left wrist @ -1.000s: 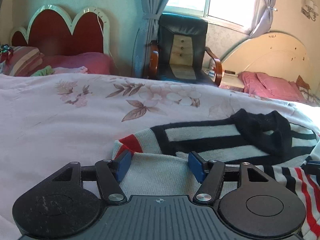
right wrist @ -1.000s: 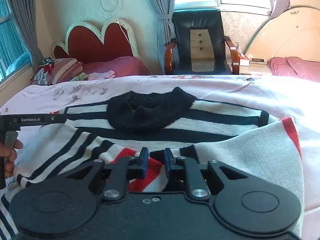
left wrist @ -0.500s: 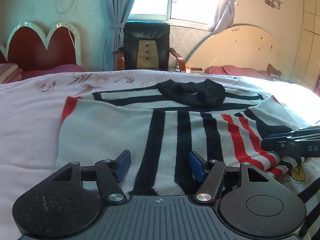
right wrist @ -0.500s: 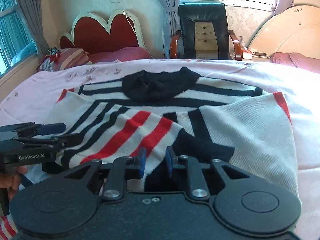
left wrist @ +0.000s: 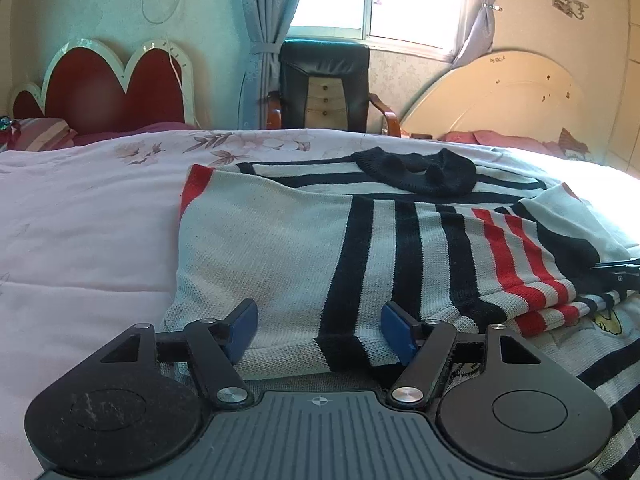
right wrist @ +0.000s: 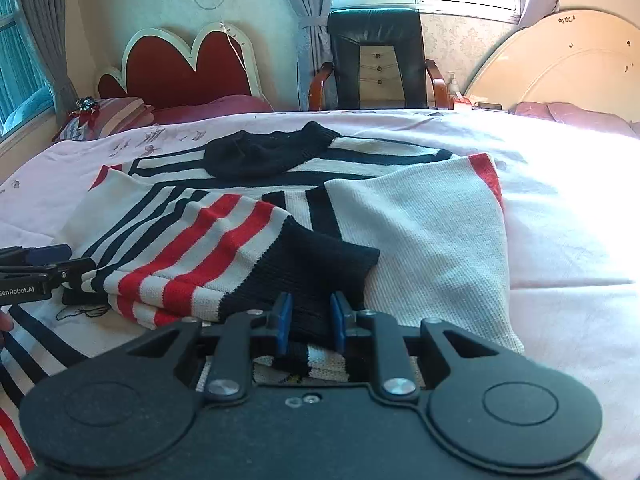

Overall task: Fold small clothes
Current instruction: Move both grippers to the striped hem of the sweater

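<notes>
A small knit sweater (left wrist: 304, 240), white with black and red stripes and a black collar (left wrist: 420, 170), lies on the pink bedspread with both sleeves folded across its body. My left gripper (left wrist: 318, 330) is open and empty at the near edge of the left folded part. In the right wrist view the sweater (right wrist: 420, 220) has a striped sleeve with a black cuff (right wrist: 312, 268) laid across it. My right gripper (right wrist: 308, 322) is part open with the cuff's edge between its pads. The left gripper (right wrist: 36, 270) shows at the left edge there.
The bedspread (left wrist: 80, 240) spreads wide around the sweater. Another striped garment with a cartoon print (left wrist: 592, 344) lies under the sweater's near edge. A black armchair (left wrist: 324, 88) and two headboards stand beyond the bed. A pillow (right wrist: 104, 116) lies at the far left.
Both grippers have drawn back toward the near edge of the sweater. The right gripper's jaws have opened from shut on the sleeve cuff to part open. The sleeves now lie folded flat.
</notes>
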Demonstrator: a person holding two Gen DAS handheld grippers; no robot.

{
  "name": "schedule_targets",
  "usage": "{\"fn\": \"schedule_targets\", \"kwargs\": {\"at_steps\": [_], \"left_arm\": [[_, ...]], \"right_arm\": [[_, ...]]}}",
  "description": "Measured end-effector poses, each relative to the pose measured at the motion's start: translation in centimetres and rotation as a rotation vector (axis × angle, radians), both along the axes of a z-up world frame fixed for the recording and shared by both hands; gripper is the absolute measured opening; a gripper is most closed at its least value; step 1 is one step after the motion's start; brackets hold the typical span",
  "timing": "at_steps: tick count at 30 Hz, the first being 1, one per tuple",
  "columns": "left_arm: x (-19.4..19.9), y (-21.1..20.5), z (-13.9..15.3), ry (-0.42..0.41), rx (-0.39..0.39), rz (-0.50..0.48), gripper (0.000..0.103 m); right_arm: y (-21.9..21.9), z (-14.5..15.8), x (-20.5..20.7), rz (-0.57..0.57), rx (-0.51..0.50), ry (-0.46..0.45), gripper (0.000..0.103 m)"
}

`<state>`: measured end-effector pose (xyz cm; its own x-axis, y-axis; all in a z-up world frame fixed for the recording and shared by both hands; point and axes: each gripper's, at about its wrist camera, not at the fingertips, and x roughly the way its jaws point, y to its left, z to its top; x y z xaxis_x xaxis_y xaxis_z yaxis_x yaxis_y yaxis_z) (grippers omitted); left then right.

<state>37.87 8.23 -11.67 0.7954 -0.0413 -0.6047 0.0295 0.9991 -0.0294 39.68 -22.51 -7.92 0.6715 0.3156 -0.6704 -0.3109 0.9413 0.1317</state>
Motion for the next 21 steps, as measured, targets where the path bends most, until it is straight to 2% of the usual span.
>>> {"fn": "schedule_targets", "kwargs": {"at_steps": [6,7,8,9,10,13,21], "left_arm": [[-0.6,-0.9,1.1,0.038,0.055,0.045,0.070],[-1.0,-1.2,1.6,0.042,0.079,0.051,0.074],[-1.9,-1.5,2.0,0.037,0.111,0.065,0.094],[-2.8,-1.6,2.3,0.035,0.132,0.071,0.103],[-3.8,-1.7,2.4,0.032,0.139,0.062,0.103],[-6.5,-1.9,2.6,0.049,0.150,0.041,0.103],[-13.4,-2.3,2.9,0.041,0.139,0.022,0.103]], "right_arm": [[-0.5,0.0,-0.6,0.037,-0.017,-0.007,0.021],[-0.6,0.6,-0.5,0.034,-0.013,0.009,0.023],[-0.9,1.1,-0.7,0.026,-0.006,0.014,0.032],[-1.5,1.7,-1.3,0.018,0.013,0.000,0.042],[-2.4,2.3,-2.2,0.013,0.035,-0.015,0.044],[-4.6,2.9,-4.7,-0.003,0.076,0.004,0.043],[-7.9,2.6,-13.5,-0.110,0.108,0.041,0.043]]}}
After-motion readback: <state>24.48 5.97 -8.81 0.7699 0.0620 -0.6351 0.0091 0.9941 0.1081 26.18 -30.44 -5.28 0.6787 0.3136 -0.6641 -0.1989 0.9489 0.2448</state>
